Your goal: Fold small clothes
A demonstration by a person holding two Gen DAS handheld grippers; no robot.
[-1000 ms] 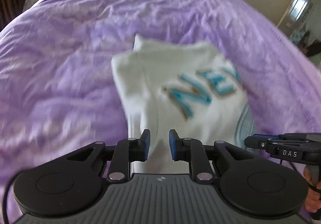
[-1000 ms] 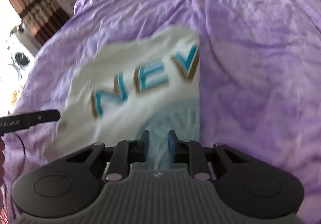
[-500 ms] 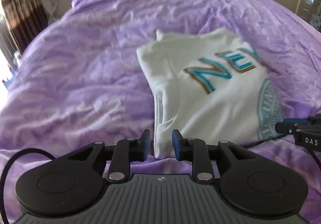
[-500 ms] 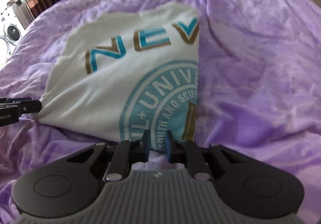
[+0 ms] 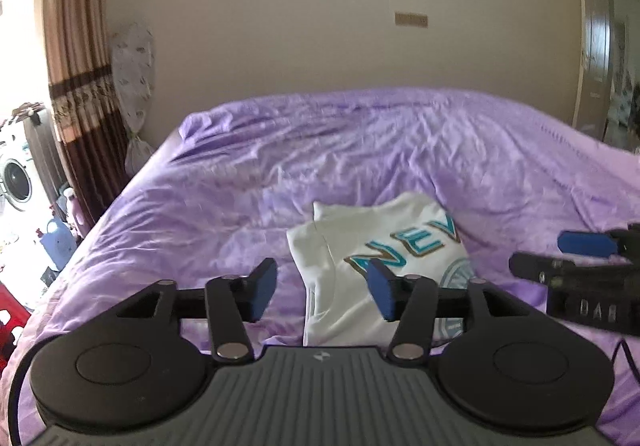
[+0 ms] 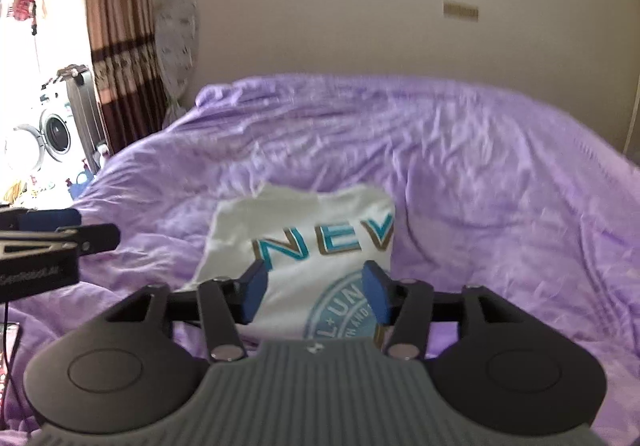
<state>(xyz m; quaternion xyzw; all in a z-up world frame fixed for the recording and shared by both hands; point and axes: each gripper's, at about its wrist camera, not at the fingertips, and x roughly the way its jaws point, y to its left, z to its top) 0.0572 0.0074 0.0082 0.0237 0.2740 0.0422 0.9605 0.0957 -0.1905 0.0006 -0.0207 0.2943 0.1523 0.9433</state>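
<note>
A white T-shirt (image 5: 352, 278) with teal "NEV" lettering and a round teal print lies folded on the purple bedspread (image 5: 280, 166). It also shows in the right wrist view (image 6: 304, 246). My left gripper (image 5: 322, 288) is open and empty, raised above the shirt's near left edge. My right gripper (image 6: 314, 292) is open and empty, raised above the shirt's near edge. The right gripper also shows at the right of the left wrist view (image 5: 580, 258), and the left gripper at the left of the right wrist view (image 6: 52, 242).
The bedspread (image 6: 480, 186) is wrinkled and runs back to a beige wall (image 5: 320, 26). A striped curtain (image 5: 76, 86) and a washing machine (image 6: 44, 134) stand at the left. A wooden door (image 5: 600, 46) is at the right.
Both grippers have opened and let go of the shirt. Both have lifted and pulled back, so the views now take in the wall and room. The shirt lies folded on the bed.
</note>
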